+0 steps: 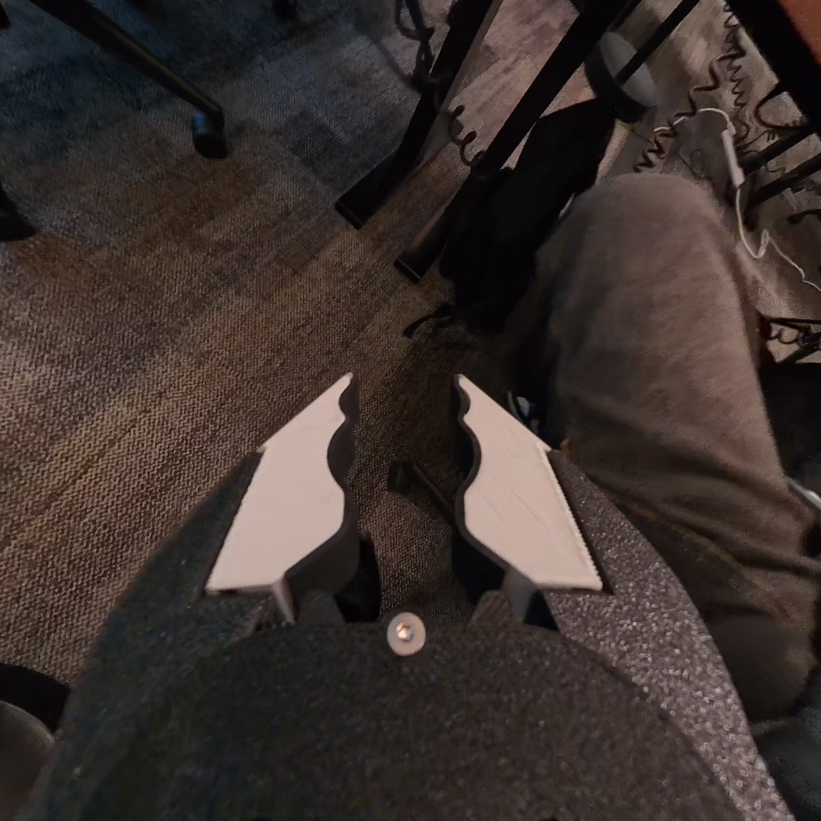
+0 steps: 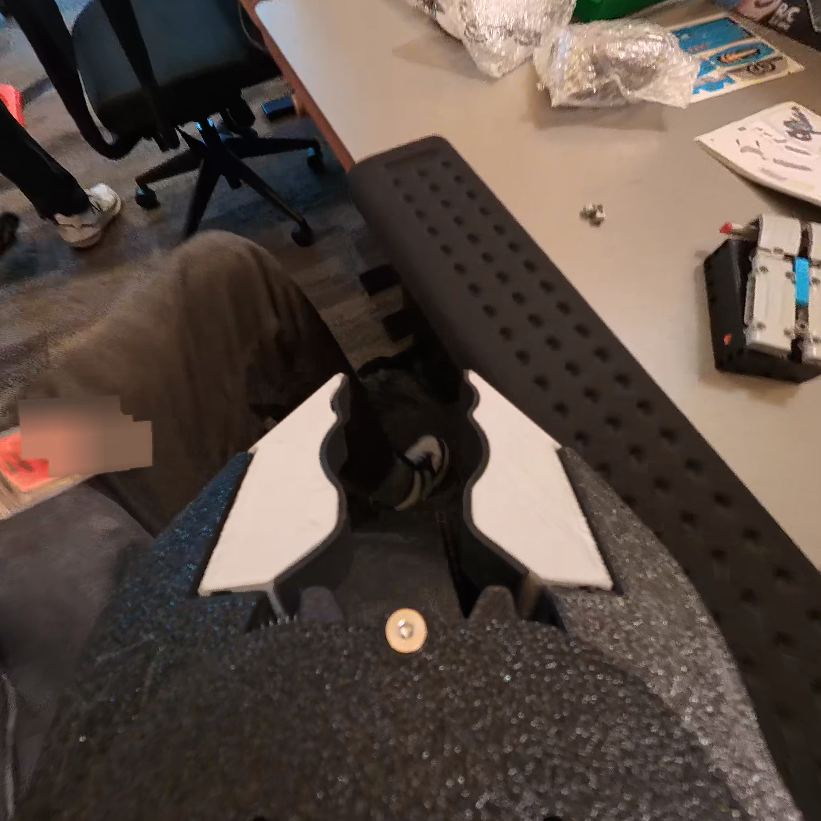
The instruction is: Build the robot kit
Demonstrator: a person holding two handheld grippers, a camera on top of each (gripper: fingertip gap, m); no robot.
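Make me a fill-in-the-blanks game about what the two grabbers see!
1. The left gripper hangs open over the ____, holding nothing.
2. The right gripper is ____ and holds nothing.
3. Beside the right gripper, a long black strip full of square ____ lies along the table edge.
4. Two crinkly ____ bags lie on the table.

Answers: carpet, open, holes, plastic

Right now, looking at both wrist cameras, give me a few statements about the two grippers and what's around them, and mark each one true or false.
1. The left gripper is open and holds nothing. True.
2. The left gripper points at a tabletop. False: it points down at carpet.
3. The right gripper clamps the perforated black panel. False: it is open and empty; the panel lies beside it.
4. Crumpled plastic bags lie on the table. True.
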